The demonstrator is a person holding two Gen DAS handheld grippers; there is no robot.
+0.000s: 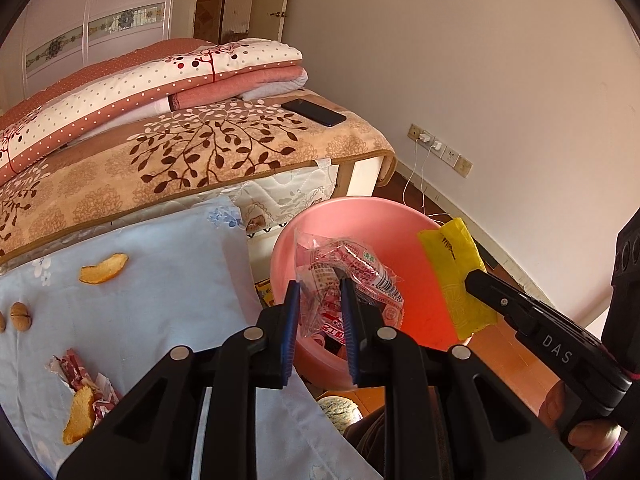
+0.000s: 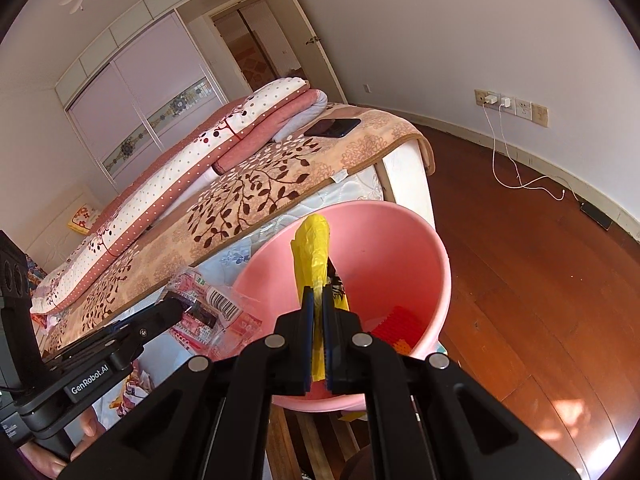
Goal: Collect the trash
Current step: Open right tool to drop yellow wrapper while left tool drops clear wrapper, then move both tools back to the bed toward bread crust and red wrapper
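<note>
Crinkling clear red-printed wrapper [image 1: 352, 300], folded yellow wrapper [image 1: 456, 272]

- The pink basin [image 1: 280, 256] has its near rim and floor hidden behind the left gripper [image 1: 320, 320] and the crumpled clear wrapper [image 1: 352, 276]
- The yellow wrapper [image 2: 314, 248] has its lower part covered by the right gripper [image 2: 316, 320]; its print is too small to read
- Something red and orange [image 2: 400, 320] lies on the basin floor, half hidden, not identifiable
- A walnut [image 1: 2, 322] at the left edge of the pale blue cloth [image 1: 160, 272] is cut off by the lens rim
- A hand [image 1: 592, 436] shows only fingertips at the lower right
</note>
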